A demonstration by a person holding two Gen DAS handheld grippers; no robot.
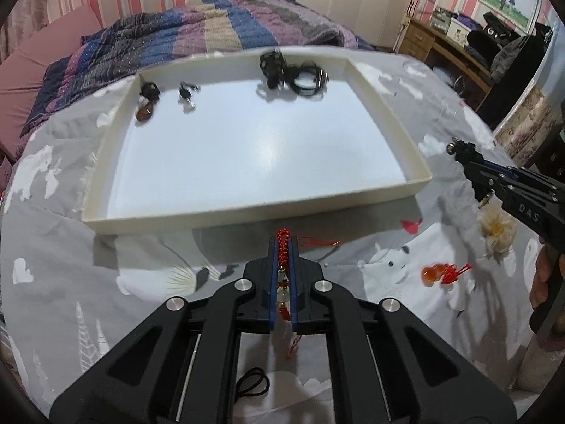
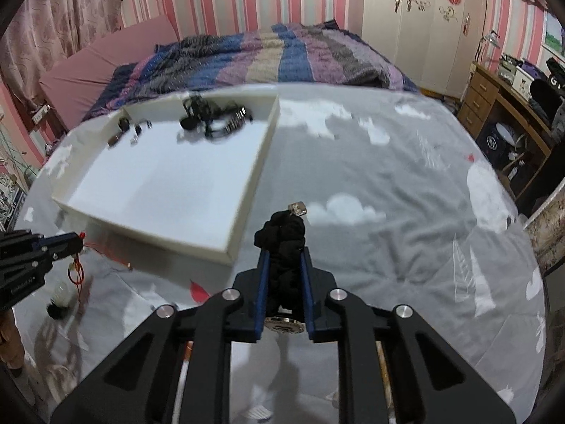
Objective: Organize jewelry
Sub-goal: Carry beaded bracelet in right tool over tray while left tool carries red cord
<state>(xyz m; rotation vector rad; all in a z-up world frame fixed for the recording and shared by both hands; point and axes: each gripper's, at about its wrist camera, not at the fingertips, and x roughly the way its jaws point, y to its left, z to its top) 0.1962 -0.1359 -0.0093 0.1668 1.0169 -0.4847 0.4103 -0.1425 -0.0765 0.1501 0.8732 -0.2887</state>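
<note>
**Both claws loaded beside the tray**

Clamped in the left gripper (image 1: 282, 247), a red knotted-cord charm with pale beads (image 1: 281, 247) hangs ready for the shallow white cardboard tray (image 1: 420, 173). Right gripper (image 2: 284, 247) pinches a black braided bracelet with metal clasp (image 2: 285, 233) near the tray, likely for sorting.

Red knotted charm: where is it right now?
Left wrist view: the red knotted charm is clamped in the left gripper, just short of the white tray near edge.
</note>
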